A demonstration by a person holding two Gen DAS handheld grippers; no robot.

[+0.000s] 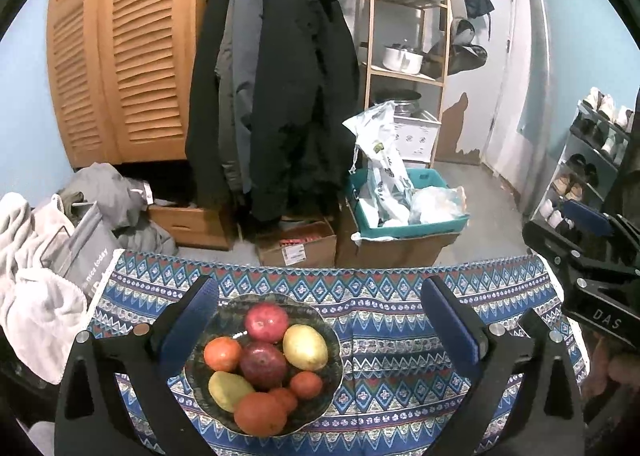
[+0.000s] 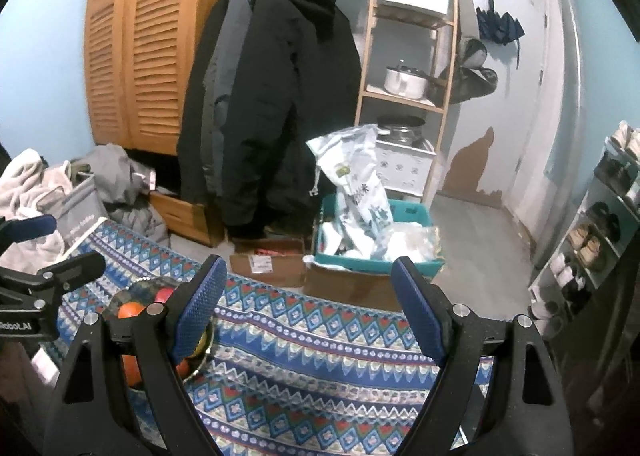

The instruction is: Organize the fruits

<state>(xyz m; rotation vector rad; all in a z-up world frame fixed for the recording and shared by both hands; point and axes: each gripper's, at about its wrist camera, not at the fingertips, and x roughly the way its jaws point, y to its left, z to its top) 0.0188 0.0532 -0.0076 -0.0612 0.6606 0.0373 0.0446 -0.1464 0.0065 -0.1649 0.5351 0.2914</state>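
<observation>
Patterned tablecloth [image 1: 400, 336] bare; every fruit sits in my bowl [image 1: 336, 360]; left gripper [image 1: 320, 320] and right gripper [image 2: 308, 308] gape empty, seemingly finished.

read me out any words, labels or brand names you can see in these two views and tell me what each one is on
"DAS" on the right gripper's black body.
"RobotAI", cut off at the edge, on the left gripper's body.
"nice today", partly hidden, on the grey bag.
White label on the cardboard box: too small to read.
Print on the white plastic bag: too blurred to read.
</observation>
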